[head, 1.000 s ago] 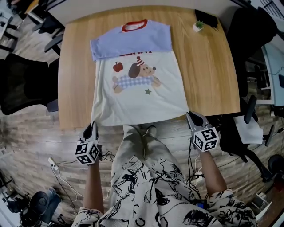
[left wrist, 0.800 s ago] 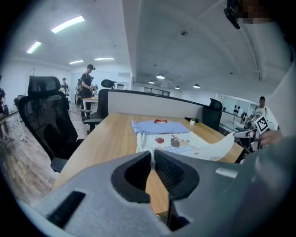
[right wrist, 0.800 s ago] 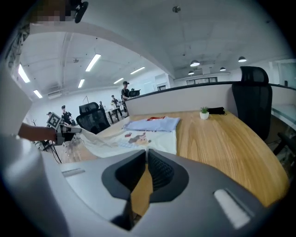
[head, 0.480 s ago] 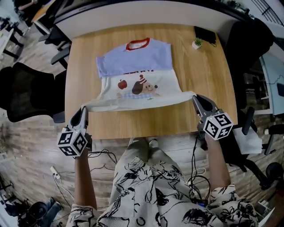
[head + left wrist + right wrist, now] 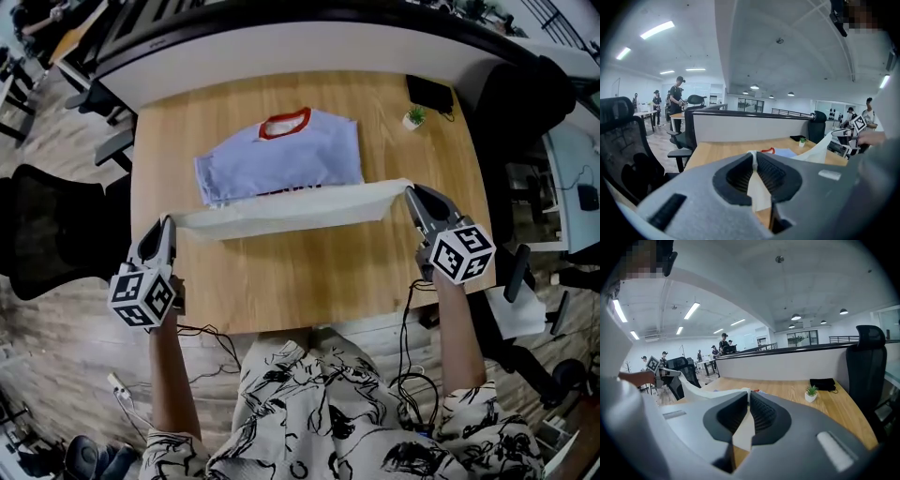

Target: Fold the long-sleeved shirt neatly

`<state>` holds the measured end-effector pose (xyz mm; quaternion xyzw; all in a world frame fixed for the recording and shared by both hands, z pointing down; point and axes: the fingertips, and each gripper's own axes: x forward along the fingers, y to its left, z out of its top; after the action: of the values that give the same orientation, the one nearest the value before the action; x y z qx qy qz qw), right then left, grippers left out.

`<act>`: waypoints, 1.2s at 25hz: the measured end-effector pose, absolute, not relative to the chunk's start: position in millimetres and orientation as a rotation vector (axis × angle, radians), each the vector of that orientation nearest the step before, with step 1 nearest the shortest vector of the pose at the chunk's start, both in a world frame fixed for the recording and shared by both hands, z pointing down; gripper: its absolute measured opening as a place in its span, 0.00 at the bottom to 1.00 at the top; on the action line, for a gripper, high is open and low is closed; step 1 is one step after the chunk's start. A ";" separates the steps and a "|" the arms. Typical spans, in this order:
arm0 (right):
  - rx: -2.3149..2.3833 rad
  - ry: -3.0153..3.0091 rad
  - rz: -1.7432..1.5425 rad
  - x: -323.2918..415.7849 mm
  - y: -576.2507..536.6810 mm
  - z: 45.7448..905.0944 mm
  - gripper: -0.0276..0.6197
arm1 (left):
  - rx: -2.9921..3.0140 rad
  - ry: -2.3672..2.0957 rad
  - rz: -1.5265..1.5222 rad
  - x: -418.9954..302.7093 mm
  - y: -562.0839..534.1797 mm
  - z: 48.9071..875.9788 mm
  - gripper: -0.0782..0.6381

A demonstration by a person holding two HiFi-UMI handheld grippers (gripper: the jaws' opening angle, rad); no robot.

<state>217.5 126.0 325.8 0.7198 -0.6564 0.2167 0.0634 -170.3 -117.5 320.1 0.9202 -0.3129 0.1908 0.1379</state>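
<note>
Now | step: bottom-up fold, hem held up over the shirt on the table | left gripper, right gripper: each clamped on a hem corner | next: probably lay hem squarely at collar, then release.

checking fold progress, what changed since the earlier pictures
The left gripper and right gripper, shut on the bottom hem of the cream and pale-blue red-collared shirt, lifted it off the near edge of the wooden table and carried it toward the collar, hiding the dog print. The collar end and small potted plant stayed put.
</note>
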 end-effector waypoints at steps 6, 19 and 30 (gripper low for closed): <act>2.205 -1.940 0.689 244.9 73.4 326.3 0.09 | 2.656 -0.876 0.545 -146.2 -173.8 323.8 0.15; 2.199 -1.933 0.800 315.0 -31.0 367.4 0.09 | 2.629 -0.909 0.605 -74.9 -276.2 366.8 0.15; 2.051 -1.822 1.013 361.7 -111.5 485.2 0.09 | 2.475 -0.870 0.834 -34.5 -338.9 492.3 0.16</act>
<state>361.7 -111.5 485.2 0.6972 -0.6194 0.3443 0.1082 -34.5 -338.9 492.3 0.8822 -0.3101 0.2973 0.1931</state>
